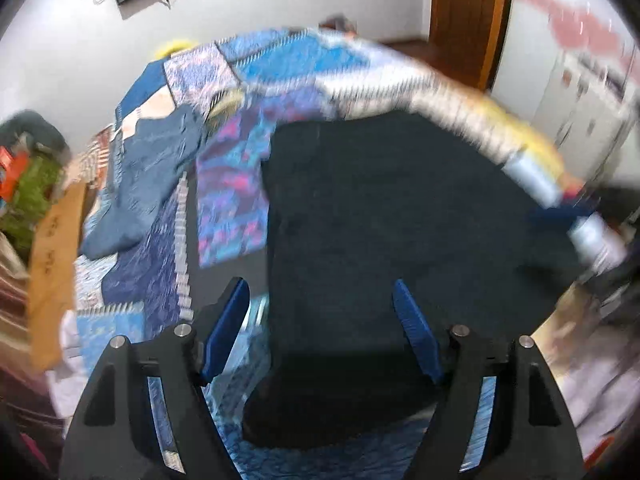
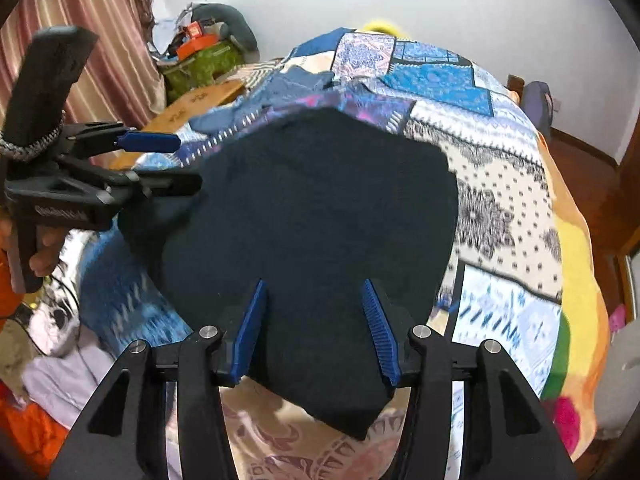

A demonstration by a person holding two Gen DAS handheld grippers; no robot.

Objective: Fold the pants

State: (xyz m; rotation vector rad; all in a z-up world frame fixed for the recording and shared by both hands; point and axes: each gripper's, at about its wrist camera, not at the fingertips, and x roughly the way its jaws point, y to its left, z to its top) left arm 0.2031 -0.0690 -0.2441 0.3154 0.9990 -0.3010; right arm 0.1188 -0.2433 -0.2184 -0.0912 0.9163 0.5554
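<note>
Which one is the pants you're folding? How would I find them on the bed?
Look at the bed with the blue patchwork quilt. In its middle lies one flat, very dark navy cloth, the pants, between both grippers. The other garment, the lighter blue jeans, sits crumpled farther back near the wall.

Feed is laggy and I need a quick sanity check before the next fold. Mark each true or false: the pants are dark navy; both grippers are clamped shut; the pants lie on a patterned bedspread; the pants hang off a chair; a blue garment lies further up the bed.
1. The dark pants are navy: true.
2. Both grippers clamped shut: false; left gripper and right gripper stand open above the cloth.
3. Pants lie on the patterned bedspread: true.
4. Pants hang off a chair: false; they lie flat on the bed.
5. A blue garment lies further up: true.
</note>
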